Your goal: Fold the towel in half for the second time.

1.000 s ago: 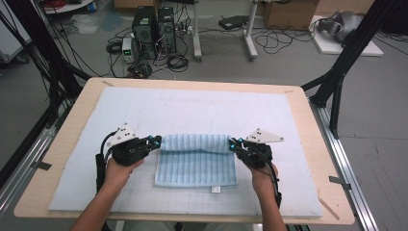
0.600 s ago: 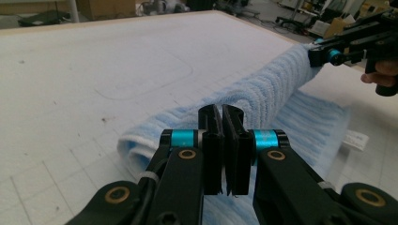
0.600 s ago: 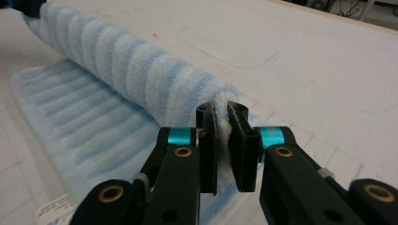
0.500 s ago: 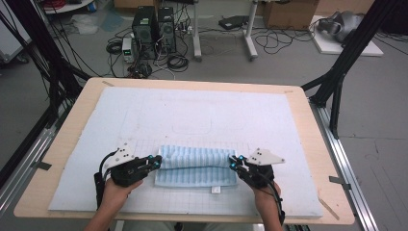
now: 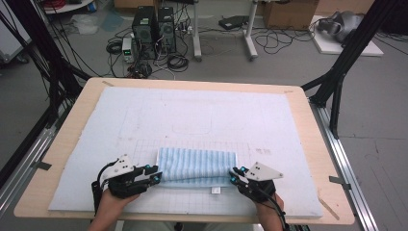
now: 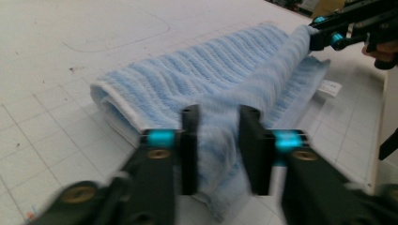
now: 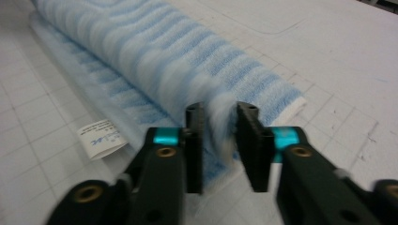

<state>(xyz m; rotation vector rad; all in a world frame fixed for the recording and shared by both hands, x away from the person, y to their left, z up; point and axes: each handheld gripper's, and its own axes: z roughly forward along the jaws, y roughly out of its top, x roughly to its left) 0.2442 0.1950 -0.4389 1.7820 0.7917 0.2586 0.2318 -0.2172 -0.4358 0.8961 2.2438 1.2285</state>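
Both grippers have come nearer the table's near edge since the earlier frames, drawing the towel's far edge over toward the person, so that the towel point(image 5: 197, 166) now lies folded into a narrower band. Jaws of the left gripper point(image 6: 219, 140) have just been opening: they stand apart, with a bunched corner of towel between the pads but no longer clearly pinched. Jaws of the right gripper point(image 7: 220, 136) have likewise just been opening and stand apart, a tuft of the towel's corner loose in the gap between them. Just beyond the left fingers, the folded towel runs away toward the right gripper point(image 6: 338, 28), which sits at its far corner in the left gripper view. Beside the right fingers, to their left in the right gripper view, a white label point(image 7: 101, 136) lies flat on the mat, touching the towel's lower layer. Seen from above, the left gripper point(image 5: 153, 175) sits at the towel's left end and the right gripper point(image 5: 235, 174) at its right end, each borne by a hand entering from the near edge. Beneath the towel lies a pale gridded mat point(image 5: 202, 110), on a wooden table point(image 5: 77, 120).
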